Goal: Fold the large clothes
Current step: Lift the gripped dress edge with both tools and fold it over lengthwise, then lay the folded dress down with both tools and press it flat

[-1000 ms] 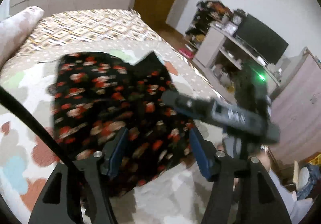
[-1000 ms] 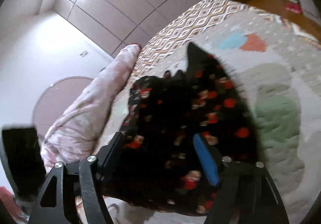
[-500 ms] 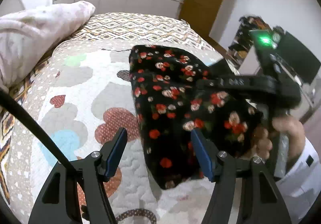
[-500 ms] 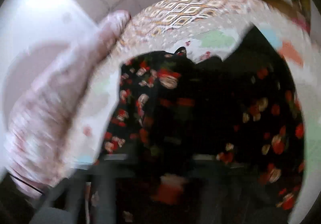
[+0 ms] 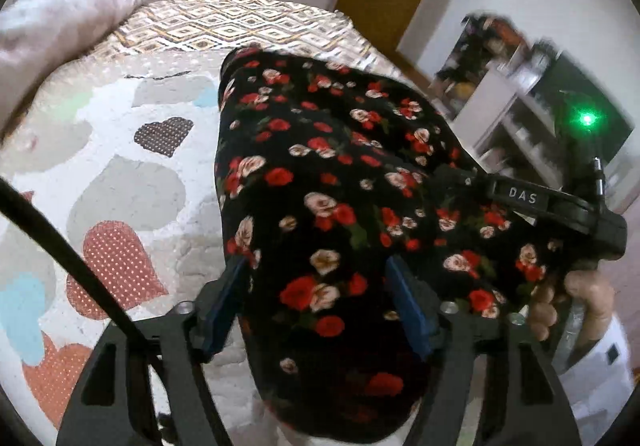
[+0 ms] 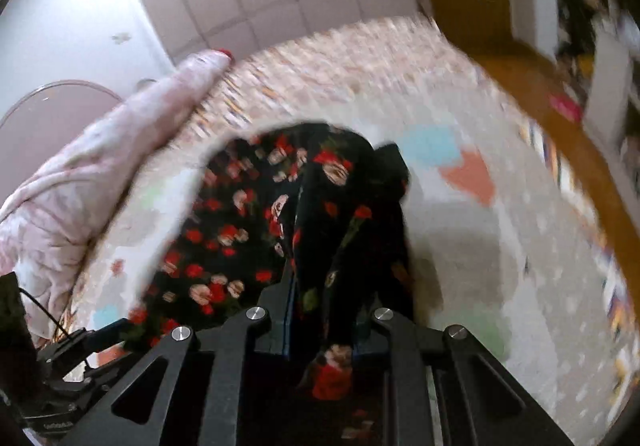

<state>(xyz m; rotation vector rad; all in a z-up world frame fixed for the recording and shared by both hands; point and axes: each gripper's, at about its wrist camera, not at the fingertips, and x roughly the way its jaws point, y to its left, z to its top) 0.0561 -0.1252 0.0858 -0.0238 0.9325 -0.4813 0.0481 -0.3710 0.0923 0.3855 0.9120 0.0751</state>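
Lettering "DAS", white on a dark label, on the black right gripper (image 5: 440,176) body; nothing else legible.

Heart-print quilt (image 5: 132,190) on bed, pink blanket (image 6: 92,174) left; TV (image 5: 596,118) w/ shelf (image 5: 504,114) right.

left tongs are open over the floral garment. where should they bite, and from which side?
Likely the garment's near hem, the draped edge already lying between the open left tongs. Come straight in from the person's side, level with the bedspread, pads closing across the fold. The right tongs are shut on the adjacent edge, so a matching grip would keep the hem taut.
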